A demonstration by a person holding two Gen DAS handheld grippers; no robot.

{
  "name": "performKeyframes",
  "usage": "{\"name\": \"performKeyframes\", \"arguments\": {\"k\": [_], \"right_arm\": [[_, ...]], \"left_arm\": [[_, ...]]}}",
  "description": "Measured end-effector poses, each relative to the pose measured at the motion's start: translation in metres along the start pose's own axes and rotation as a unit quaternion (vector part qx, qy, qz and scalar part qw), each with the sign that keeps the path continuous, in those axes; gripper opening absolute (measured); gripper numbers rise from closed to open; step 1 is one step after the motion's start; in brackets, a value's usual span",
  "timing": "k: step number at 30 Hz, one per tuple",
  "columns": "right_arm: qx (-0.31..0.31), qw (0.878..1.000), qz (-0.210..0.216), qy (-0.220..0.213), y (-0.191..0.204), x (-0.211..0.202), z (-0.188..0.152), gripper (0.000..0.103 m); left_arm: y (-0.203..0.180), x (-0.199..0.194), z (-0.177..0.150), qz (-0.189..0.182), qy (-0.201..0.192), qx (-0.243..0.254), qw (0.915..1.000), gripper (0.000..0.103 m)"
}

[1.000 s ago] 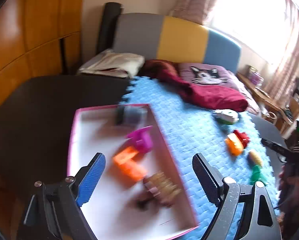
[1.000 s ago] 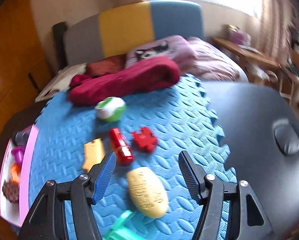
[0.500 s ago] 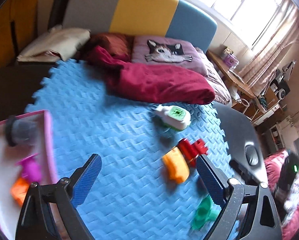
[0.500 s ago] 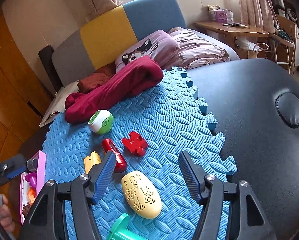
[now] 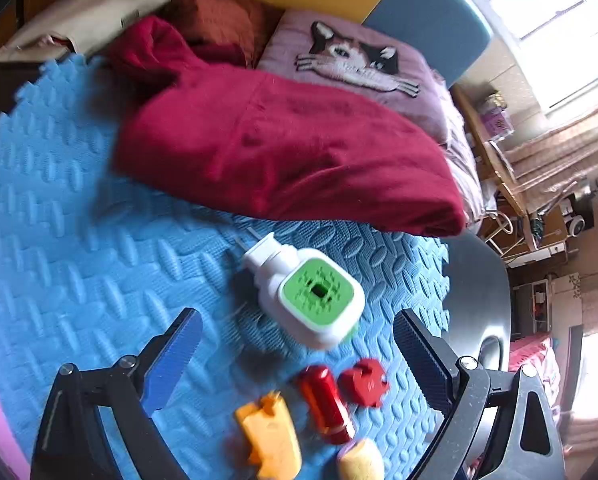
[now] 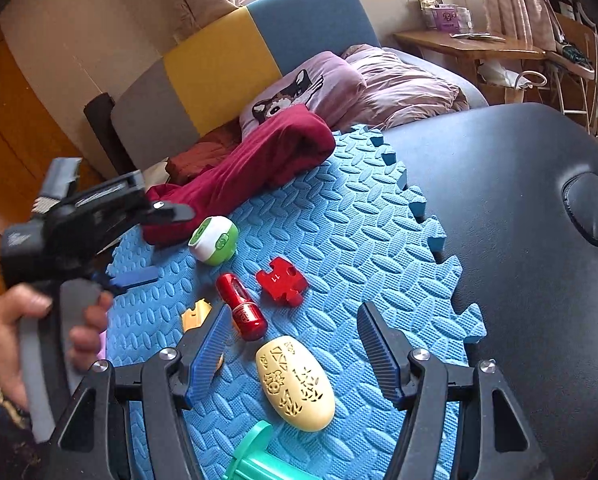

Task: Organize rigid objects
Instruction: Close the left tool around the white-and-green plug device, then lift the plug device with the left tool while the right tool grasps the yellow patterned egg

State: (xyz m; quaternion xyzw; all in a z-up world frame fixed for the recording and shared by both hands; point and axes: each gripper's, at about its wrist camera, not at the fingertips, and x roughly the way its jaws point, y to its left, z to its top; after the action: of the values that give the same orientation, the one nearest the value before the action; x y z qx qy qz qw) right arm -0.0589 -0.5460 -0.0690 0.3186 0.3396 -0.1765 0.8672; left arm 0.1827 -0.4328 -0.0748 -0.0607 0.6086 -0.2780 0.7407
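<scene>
Because the left gripper (image 5: pixel 297 354) is spread wide with nothing in it, and its jaws have just been opening more, it looks ready to pick the next toy off the blue mat (image 5: pixel 79 240). The white and green plug (image 5: pixel 307 292) lies on the mat just past the open jaws. Closer to the camera than the plug lie the red tube (image 5: pixel 326 404) and the red puzzle piece (image 5: pixel 364 387), which almost touch. Nearer again than the plug lie the orange block (image 5: pixel 273 438) and the yellow egg (image 5: pixel 359 460).

The right gripper (image 6: pixel 295 346) is half open and holds nothing. The yellow egg lies between its jaws, on the near side of the plug, but the pads do not touch it. A green toy (image 6: pixel 255 458) sits nearest of all.

What could go wrong? The toys near the plug are packed close, so wide jaws may bump two at once and push one away. The plug is round and smooth, so it could slip or roll. The red cloth (image 5: pixel 283 148) lies just behind the plug, and a finger could snag it. The two grippers are close together and might knock each other.
</scene>
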Motion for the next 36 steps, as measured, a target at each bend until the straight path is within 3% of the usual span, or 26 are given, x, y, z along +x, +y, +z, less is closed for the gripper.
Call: {"name": "performKeyframes", "arguments": {"k": [5, 8, 9, 10, 14, 17, 21, 28, 36], "right_arm": [[0.011, 1.000, 0.022, -0.001, -0.002, -0.003, 0.001, 0.066], [0.014, 1.000, 0.022, 0.001, -0.003, -0.002, 0.001, 0.066], [0.016, 1.000, 0.023, 0.001, -0.004, -0.002, 0.001, 0.066], [0.018, 1.000, 0.023, 0.001, -0.005, -0.002, 0.001, 0.066], [0.029, 0.999, 0.021, 0.000, -0.010, -0.003, 0.002, 0.066], [0.034, 0.999, 0.017, 0.001, -0.013, -0.002, 0.002, 0.066], [0.049, 0.999, 0.015, 0.005, -0.019, 0.000, 0.002, 0.066], [0.067, 0.998, 0.001, 0.019, -0.028, 0.006, 0.002, 0.066], [0.069, 0.997, -0.007, 0.041, -0.030, 0.017, -0.002, 0.066]], "left_arm": [[-0.010, 0.026, 0.014, 0.015, 0.013, -0.009, 0.9998, 0.097], [-0.015, 0.044, 0.017, 0.038, 0.035, 0.027, 0.9983, 0.092], [-0.020, 0.042, 0.016, 0.052, 0.026, 0.053, 0.9969, 0.075], [-0.025, 0.040, 0.014, 0.055, 0.025, 0.082, 0.9948, 0.069], [-0.004, 0.029, 0.010, 0.040, 0.021, 0.099, 0.9940, 0.068], [0.010, 0.014, 0.000, 0.058, 0.007, 0.129, 0.9899, 0.068], [0.034, -0.009, -0.025, 0.080, -0.011, 0.166, 0.9829, 0.068], [0.077, -0.049, -0.084, 0.069, -0.016, 0.166, 0.9835, 0.068], [0.081, -0.078, -0.164, 0.048, -0.022, 0.199, 0.9785, 0.068]]}}
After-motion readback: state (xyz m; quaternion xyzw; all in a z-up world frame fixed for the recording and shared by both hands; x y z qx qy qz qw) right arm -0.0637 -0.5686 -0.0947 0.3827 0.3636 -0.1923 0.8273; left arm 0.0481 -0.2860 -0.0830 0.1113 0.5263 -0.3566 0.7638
